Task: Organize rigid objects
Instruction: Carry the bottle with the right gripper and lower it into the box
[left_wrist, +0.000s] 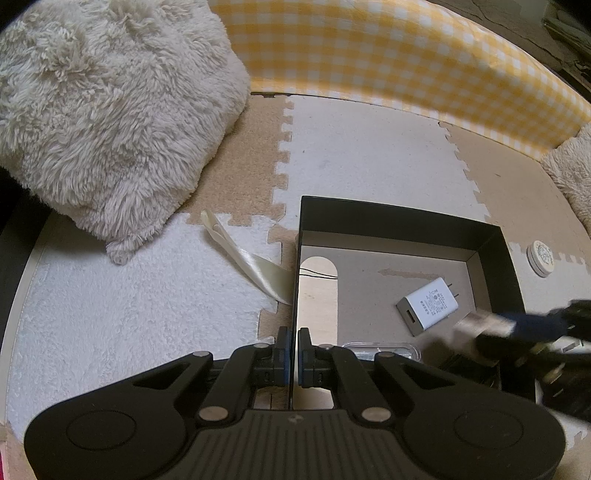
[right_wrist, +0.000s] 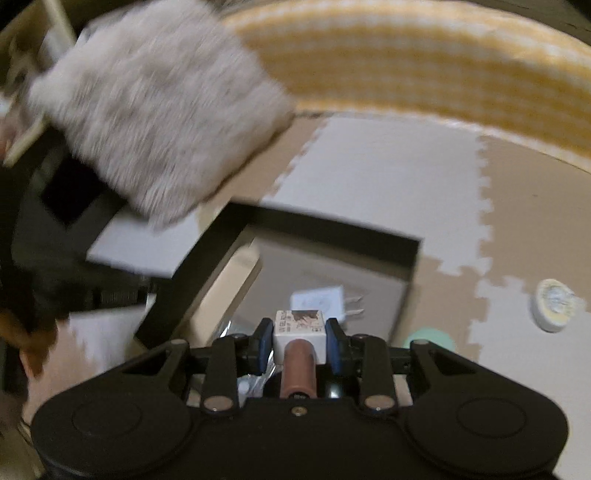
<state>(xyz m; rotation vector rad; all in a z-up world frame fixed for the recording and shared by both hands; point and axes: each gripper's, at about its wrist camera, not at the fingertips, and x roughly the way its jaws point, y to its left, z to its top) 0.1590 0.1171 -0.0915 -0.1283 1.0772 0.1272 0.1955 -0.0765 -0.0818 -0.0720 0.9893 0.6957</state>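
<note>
A black box (left_wrist: 399, 221) with a grey cardboard floor lies open on the foam mat. Inside it are a white wall charger (left_wrist: 428, 306) and, near the front wall, a clear plastic case (left_wrist: 384, 350). My left gripper (left_wrist: 293, 339) is shut on the box's thin left wall. My right gripper (right_wrist: 299, 338) is shut on a small white block with a brown cylinder (right_wrist: 299, 332) and hovers over the box (right_wrist: 332, 229), above the charger (right_wrist: 321, 299). In the left wrist view the right gripper (left_wrist: 480, 328) enters blurred from the right.
A fluffy cream cushion (left_wrist: 107, 110) lies at the back left, a yellow checked bolster (left_wrist: 406, 55) along the back. A cream ribbon (left_wrist: 255, 264) trails left of the box. A round white disc (left_wrist: 541, 258) sits right of it, a green object (right_wrist: 430, 338) by its right wall.
</note>
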